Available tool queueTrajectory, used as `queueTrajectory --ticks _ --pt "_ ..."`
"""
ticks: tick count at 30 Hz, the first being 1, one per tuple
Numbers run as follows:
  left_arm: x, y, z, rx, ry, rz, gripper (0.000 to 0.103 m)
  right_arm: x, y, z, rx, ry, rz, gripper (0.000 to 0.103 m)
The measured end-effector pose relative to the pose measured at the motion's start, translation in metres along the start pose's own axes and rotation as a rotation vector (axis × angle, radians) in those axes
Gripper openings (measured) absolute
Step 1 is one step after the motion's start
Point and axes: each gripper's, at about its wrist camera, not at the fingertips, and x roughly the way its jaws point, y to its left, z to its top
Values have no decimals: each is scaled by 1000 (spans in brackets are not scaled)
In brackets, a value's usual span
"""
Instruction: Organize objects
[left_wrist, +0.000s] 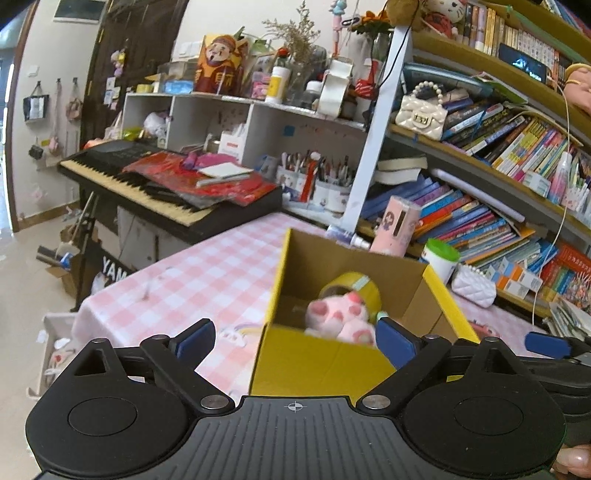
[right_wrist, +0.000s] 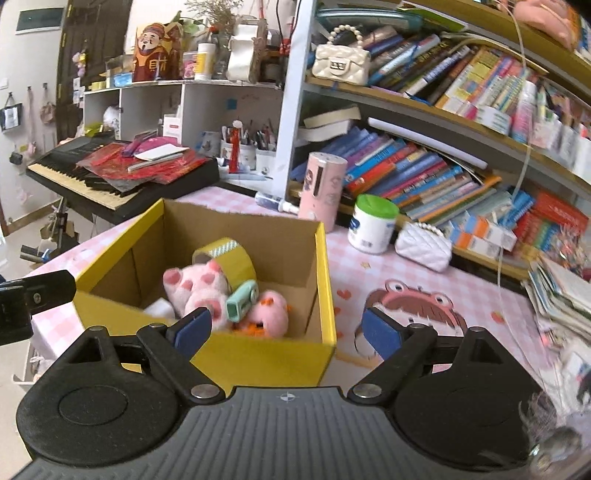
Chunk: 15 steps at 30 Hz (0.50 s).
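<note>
Both my left gripper (left_wrist: 294, 341) and right gripper (right_wrist: 287, 329) gape wide and empty low in frame, before the yellow box (right_wrist: 266, 356) holding the pink plush (right_wrist: 195, 286) at centre.

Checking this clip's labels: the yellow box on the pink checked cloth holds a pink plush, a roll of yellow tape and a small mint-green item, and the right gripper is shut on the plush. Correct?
One thing is wrong: the right gripper is not shut on the pink plush. The right wrist view shows its jaws wide and empty in front of the yellow box. The yellow tape and mint-green item do lie inside.
</note>
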Motion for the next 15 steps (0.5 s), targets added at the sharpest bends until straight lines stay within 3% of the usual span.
queueTrajectory --ticks 8,15 --pt "-24 5 -23 -2 42 26 99 -33 9 -38 31 41 -60 91" --pt "-46 -4 -38 57 48 -5 100 -56 15 -68 42 89 -99 94"
